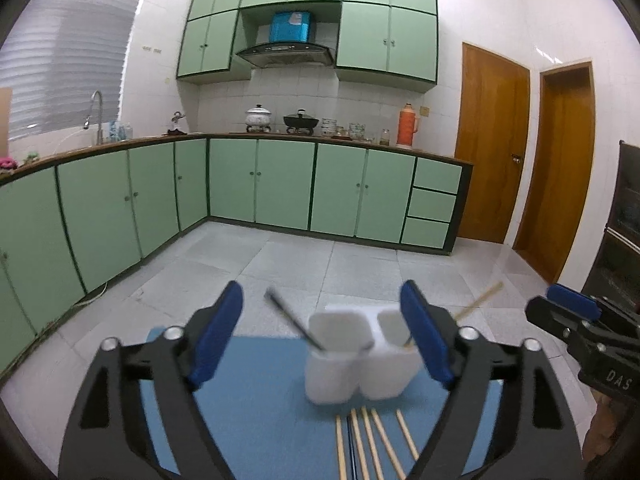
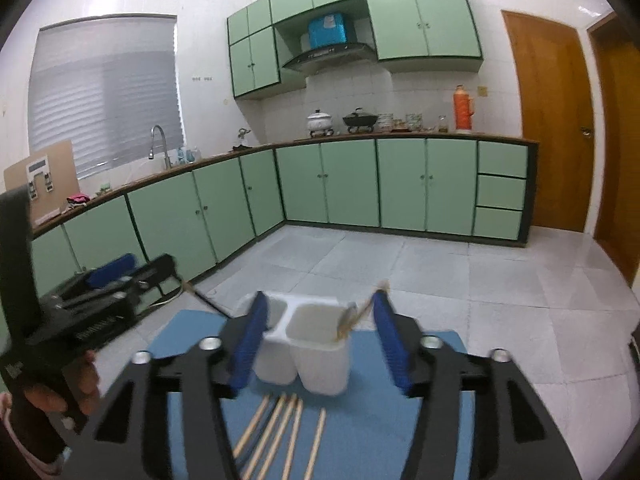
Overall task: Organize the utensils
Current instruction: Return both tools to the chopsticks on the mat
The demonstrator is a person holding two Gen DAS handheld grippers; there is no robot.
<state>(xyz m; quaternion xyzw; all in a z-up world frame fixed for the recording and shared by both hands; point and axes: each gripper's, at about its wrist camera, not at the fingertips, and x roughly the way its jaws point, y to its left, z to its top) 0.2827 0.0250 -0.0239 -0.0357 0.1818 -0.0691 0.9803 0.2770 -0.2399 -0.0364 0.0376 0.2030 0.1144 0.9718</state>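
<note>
Nearest the cameras, several pale wooden chopsticks (image 1: 376, 444) (image 2: 280, 428) lie loose and roughly parallel on a blue rectangular mat (image 1: 264, 412) (image 2: 360, 436), just in front of the holder.

The left gripper (image 1: 322, 336), black-framed with blue finger pads (image 1: 218, 332), hangs above the mat with its jaws spread wide and nothing between them. The right gripper (image 2: 320, 344), of the same build, is likewise spread wide and grips nothing; its blue pads (image 2: 250, 340) flank the holder without visible contact. In the right wrist view the left gripper (image 2: 120, 276) appears at the left edge, held by the person's hand (image 2: 60, 388).

Beyond the loose sticks, a white plastic two-compartment utensil holder (image 1: 360, 368) (image 2: 316, 352) stands upright on the mat. One dark, metal-looking chopstick (image 1: 294, 320) leans out of the left compartment toward the left. One pale wooden chopstick (image 1: 478, 302) (image 2: 360, 314) leans out of the right compartment toward the right.

Past the mat lies a grey tiled floor (image 1: 320, 256) (image 2: 440, 272). Farther back, light green base cabinets (image 1: 280, 184) (image 2: 352, 180) run along two walls under a dark countertop. On the counter stand a white pot (image 1: 259, 116), a black wok (image 1: 301, 121) and an orange thermos flask (image 1: 407, 126) (image 2: 463, 109). Brown wooden doors (image 1: 494, 144) (image 2: 548, 120) occupy the right wall.
</note>
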